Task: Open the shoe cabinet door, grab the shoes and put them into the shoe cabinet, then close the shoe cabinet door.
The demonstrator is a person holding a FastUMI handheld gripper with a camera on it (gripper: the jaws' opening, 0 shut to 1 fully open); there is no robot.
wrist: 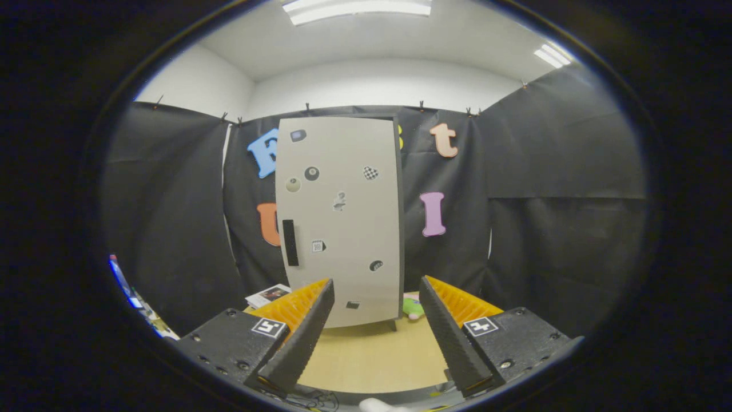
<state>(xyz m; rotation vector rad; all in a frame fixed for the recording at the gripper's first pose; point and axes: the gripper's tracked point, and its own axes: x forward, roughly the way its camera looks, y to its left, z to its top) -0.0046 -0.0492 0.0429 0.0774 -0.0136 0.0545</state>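
Spread, empty gripper (374,320) fingers face the tall pale-grey shoe cabinet (342,217) beyond them; its sticker-dotted door (343,171) is closed, fitting either task's start or end.

Fingers (374,292) apart, empty; shoe cabinet door (340,220) closed beyond

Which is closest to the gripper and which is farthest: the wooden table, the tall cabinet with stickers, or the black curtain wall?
The gripper is open, holding nothing.
1. Wooden table: right under and between the fingers.
2. Shoe cabinet: standing on the table just beyond the fingertips, door closed.
3. Black curtain wall: behind the cabinet, farthest back.
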